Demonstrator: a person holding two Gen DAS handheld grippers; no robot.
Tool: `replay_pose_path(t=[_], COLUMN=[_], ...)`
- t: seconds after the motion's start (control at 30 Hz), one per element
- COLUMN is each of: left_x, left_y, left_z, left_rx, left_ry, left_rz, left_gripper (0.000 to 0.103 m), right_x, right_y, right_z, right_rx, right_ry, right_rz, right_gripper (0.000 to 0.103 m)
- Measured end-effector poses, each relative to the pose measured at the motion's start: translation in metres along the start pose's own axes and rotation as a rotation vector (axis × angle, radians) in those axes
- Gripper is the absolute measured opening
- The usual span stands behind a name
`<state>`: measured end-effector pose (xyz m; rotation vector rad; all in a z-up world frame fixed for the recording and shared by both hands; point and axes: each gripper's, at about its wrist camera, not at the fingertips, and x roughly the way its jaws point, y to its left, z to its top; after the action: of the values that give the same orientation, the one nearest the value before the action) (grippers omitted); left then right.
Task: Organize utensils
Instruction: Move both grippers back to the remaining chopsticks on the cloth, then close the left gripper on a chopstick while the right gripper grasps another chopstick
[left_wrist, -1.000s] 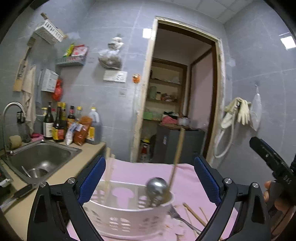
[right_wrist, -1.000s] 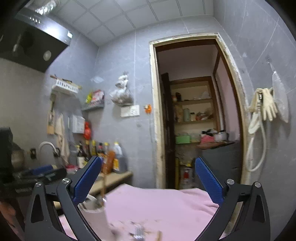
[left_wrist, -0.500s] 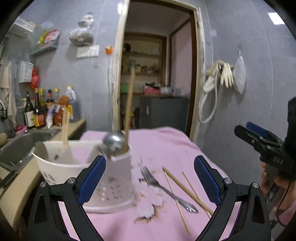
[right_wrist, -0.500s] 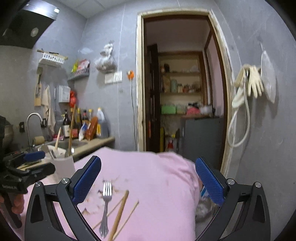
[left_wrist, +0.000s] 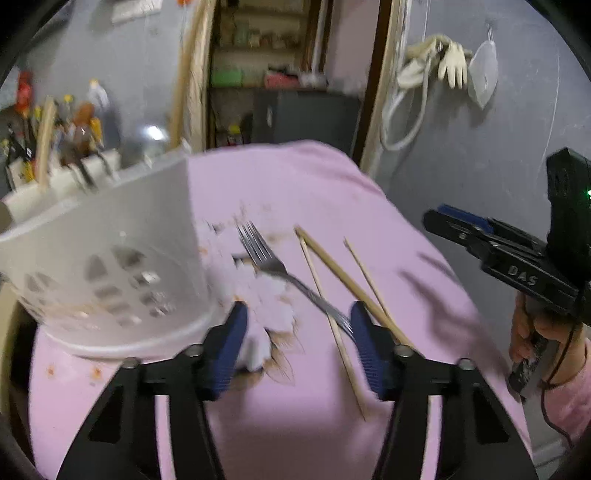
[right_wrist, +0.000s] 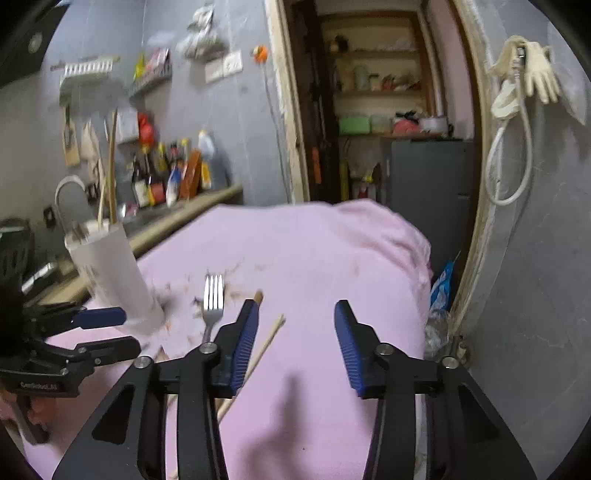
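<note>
On the pink-cloth-covered bench (left_wrist: 295, 184) stands a white perforated plastic utensil holder (left_wrist: 103, 266), already carrying a wooden-handled metal ladle (left_wrist: 151, 134) and a few upright wooden sticks. Loose on the cloth just beside it lie a silver metal fork (left_wrist: 273, 264) and several pale wooden chopsticks (left_wrist: 343, 277), some crossing each other and the fork's handle.

The left tongs (left_wrist: 297, 343) hang over the fork's handle end, their blue pads part-way spread and closing, with the handle and a chopstick lying in the gap below; no pad presses on anything yet. The right tongs (right_wrist: 293, 347) hover over bare pink cloth to the right of the chopsticks, also half spread and closing, with nothing between them; one chopstick runs under the left pad.

The step in hand looks like the approach for picking up the remaining loose utensils. For the left side, the next move calls for lowering onto the fork's thin handle without also catching the crossing chopstick, then lifting it and standing it in the holder. The right tongs would need to shift towards the chopsticks before a pinch could take one.
</note>
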<state>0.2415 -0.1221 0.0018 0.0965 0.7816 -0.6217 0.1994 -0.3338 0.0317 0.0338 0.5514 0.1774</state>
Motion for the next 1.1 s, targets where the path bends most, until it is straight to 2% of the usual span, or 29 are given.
replay_pose_path(t=[0.03, 0.13, 0.37, 0.67, 0.77, 0.87, 0.93, 0.97, 1.03, 1.1], left_x=[0.003, 0.014, 0.039, 0.052, 0.056, 0.058, 0.059, 0.06, 0.056, 0.05], left_y=[0.0, -0.002, -0.004, -0.01, -0.01, -0.011, -0.009, -0.009, -0.006, -0.004], left_z=[0.0, 0.0, 0.001, 0.013, 0.013, 0.011, 0.011, 0.012, 0.01, 0.007], left_rx=[-0.002, 0.007, -0.001, 0.025, 0.026, 0.027, 0.017, 0.013, 0.003, -0.004], left_ry=[0.023, 0.089, 0.206, 0.225, 0.223, 0.226, 0.233, 0.238, 0.254, 0.267], left_rz=[-0.012, -0.03, -0.067, -0.036, -0.022, -0.009, -0.011, -0.012, -0.023, -0.033], left_gripper=[0.035, 0.028, 0.024, 0.021, 0.016, 0.005, 0.005, 0.005, 0.004, 0.004], right_x=[0.005, 0.019, 0.041, 0.069, 0.077, 0.085, 0.089, 0.091, 0.088, 0.084], right_y=[0.002, 0.007, 0.007, 0.011, 0.009, 0.013, 0.017, 0.02, 0.025, 0.026], right_z=[-0.002, -0.007, -0.008, -0.004, -0.002, 0.0, 0.002, 0.001, -0.001, -0.002], right_rx=[-0.016, -0.04, -0.02, -0.017, 0.001, -0.009, -0.037, -0.048, -0.073, -0.075], right_ry=[0.028, 0.11, 0.212, 0.315, 0.338, 0.358, 0.374, 0.378, 0.376, 0.379], right_rz=[-0.002, 0.009, 0.051, 0.072, 0.079, 0.071, 0.052, 0.043, 0.029, 0.029], right_gripper=[0.037, 0.032, 0.024, 0.023, 0.023, 0.023, 0.023, 0.021, 0.01, 0.009])
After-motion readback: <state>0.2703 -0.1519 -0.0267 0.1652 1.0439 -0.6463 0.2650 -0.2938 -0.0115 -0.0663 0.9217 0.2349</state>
